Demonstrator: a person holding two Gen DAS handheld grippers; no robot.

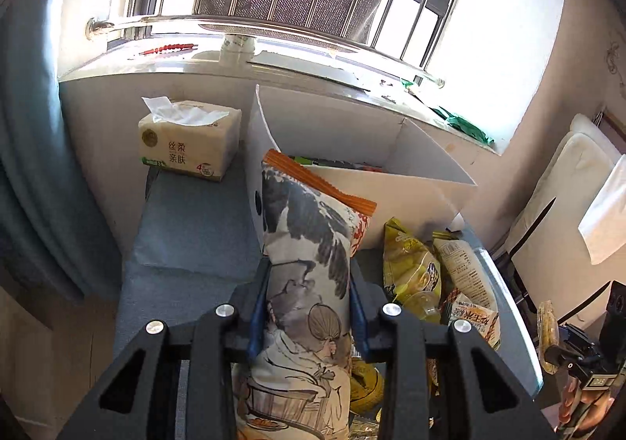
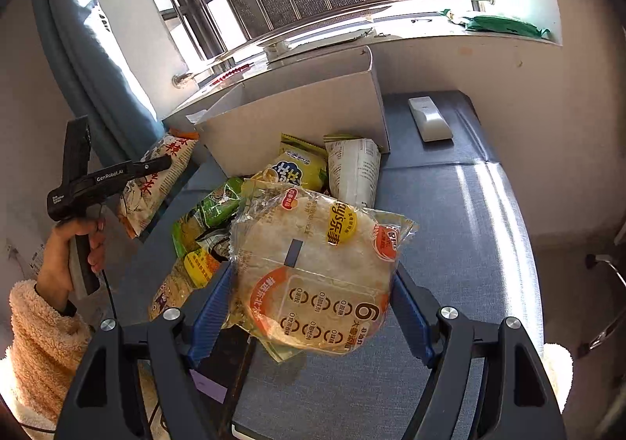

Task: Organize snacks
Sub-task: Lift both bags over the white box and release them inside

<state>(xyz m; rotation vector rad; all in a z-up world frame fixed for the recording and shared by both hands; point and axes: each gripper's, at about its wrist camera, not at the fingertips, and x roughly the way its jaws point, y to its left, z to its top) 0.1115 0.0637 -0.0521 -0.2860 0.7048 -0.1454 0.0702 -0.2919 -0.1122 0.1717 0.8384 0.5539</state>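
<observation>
Two views. Left wrist view: the left gripper [image 1: 309,307] has its blue fingers [image 1: 257,316] clenched on a tall illustrated snack bag [image 1: 305,283], whose orange top leans against the near wall of a white open box [image 1: 426,162]. More snack packets [image 1: 438,275] lie to the right on the blue bench [image 1: 187,228]; a tissue pack [image 1: 189,140] sits far left.

Right wrist view: the right gripper [image 2: 313,307] grasps a clear rice-cracker pack [image 2: 313,267], raised above the bench beside the snack pile [image 2: 219,220]. A white remote [image 2: 430,119] lies far right.
</observation>
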